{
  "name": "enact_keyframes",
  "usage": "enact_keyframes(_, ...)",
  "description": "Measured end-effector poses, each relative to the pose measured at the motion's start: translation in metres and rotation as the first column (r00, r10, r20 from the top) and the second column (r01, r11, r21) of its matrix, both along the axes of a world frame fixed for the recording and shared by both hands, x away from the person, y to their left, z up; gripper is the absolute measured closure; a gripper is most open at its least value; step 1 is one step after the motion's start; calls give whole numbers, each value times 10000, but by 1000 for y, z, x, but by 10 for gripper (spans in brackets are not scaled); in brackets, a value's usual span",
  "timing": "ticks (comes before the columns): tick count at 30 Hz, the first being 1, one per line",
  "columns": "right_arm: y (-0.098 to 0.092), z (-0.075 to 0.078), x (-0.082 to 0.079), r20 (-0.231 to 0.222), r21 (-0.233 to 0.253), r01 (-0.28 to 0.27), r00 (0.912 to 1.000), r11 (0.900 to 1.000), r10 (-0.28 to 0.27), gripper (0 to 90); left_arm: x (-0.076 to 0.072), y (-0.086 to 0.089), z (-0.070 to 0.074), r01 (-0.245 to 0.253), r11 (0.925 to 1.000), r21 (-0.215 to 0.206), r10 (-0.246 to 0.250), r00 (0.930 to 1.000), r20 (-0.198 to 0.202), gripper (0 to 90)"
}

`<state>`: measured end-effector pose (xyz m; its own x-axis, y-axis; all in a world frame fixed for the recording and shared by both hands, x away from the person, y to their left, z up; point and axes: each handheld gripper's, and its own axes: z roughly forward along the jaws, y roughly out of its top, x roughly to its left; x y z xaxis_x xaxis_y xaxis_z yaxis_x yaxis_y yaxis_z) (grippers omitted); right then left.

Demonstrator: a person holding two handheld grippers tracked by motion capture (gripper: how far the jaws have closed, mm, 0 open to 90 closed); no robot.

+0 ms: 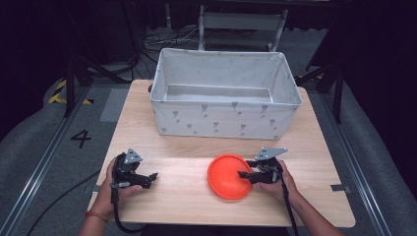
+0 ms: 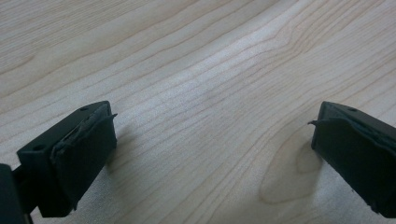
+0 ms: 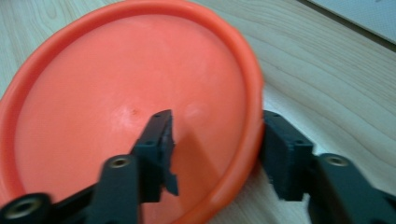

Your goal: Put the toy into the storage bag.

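Right gripper straddles orange plate rim, jaws not yet pinching.
Shallow bite could slip; left gripper spread, idle.

One camera hangs above the person's side, looking forward and down over the whole wooden table to the fabric bin beyond. The left gripper's camera skims close above bare tabletop. The right gripper's camera sits close on the orange plate, which the high view shares.
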<state>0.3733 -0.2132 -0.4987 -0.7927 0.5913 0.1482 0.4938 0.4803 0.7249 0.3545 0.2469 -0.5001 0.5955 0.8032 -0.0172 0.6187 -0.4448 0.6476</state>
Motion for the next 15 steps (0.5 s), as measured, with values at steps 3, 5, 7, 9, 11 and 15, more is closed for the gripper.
enact_keyframes(3, -2, 0, 7, -403, 306, -91, 9991, 9995, 103, 600, 0, 0, 0, -19, 10000, -6, 19, 10000, 3, 3)
enact_keyframes(5, -2, 3, 11, -505, 419, -176, 9985, 9990, 197, 651, 0, 0, 0, -32, 10000, 8, 32, 10000, -8, 3)
enact_keyframes(7, -4, 5, 12, -654, 526, -238, 9975, 9983, 272, 685, 0, 0, 0, -29, 10000, 18, 29, 10000, -5, 3)
enact_keyframes(9, -8, 8, 13, -662, 693, -281, 9973, 9972, 327, 720, 0, 0, 0, -32, 10000, 7, 32, 10000, -10, 3)
enact_keyframes(11, -9, 15, 10, -469, 760, -406, 9979, 9963, 442, 749, 0, 0, 0, -38, 10000, 12, 38, 10000, -15, 4)
enact_keyframes(15, -11, 23, 7, -310, 940, -628, 9973, 9936, 659, 785, -1, 0, 0, -76, 10000, 8, 76, 10000, -4, 5)
